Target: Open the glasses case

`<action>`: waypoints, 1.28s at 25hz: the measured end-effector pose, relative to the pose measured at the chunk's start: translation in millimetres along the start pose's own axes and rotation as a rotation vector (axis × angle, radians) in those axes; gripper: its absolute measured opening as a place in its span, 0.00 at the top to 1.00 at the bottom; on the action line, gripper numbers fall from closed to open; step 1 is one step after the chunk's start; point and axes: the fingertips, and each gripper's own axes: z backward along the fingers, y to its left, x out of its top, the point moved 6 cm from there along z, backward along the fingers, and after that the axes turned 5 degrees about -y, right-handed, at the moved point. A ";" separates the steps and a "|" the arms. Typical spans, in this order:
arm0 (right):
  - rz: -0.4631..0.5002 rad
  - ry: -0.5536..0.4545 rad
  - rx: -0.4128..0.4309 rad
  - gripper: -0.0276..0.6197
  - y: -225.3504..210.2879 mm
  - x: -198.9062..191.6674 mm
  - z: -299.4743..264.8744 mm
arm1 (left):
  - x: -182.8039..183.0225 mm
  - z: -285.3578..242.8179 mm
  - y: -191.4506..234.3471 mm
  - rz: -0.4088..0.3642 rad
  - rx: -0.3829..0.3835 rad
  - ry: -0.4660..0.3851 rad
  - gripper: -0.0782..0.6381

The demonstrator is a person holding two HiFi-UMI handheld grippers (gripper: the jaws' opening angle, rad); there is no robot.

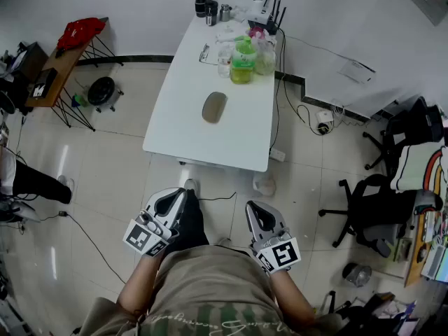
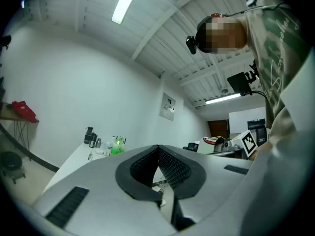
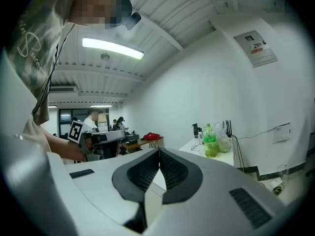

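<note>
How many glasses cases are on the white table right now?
1. The glasses case lies by itself near the middle of the white table, on this side of the green bottle. The clutter at the far end could hide another.

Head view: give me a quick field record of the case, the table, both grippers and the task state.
glasses case: grey oval, looks closed, lying alone mid-table
table: white; green bottle and clutter at the far end
left gripper: shut, empty, held by the person's waist, short of the table
right gripper: shut, empty, same height
task state: not begun; neither gripper is near the case
</note>
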 end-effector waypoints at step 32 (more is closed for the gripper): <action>0.008 0.075 -0.042 0.94 -147.9 33.3 -323.4 | 40.5 -215.5 273.5 0.094 -0.013 0.058 0.88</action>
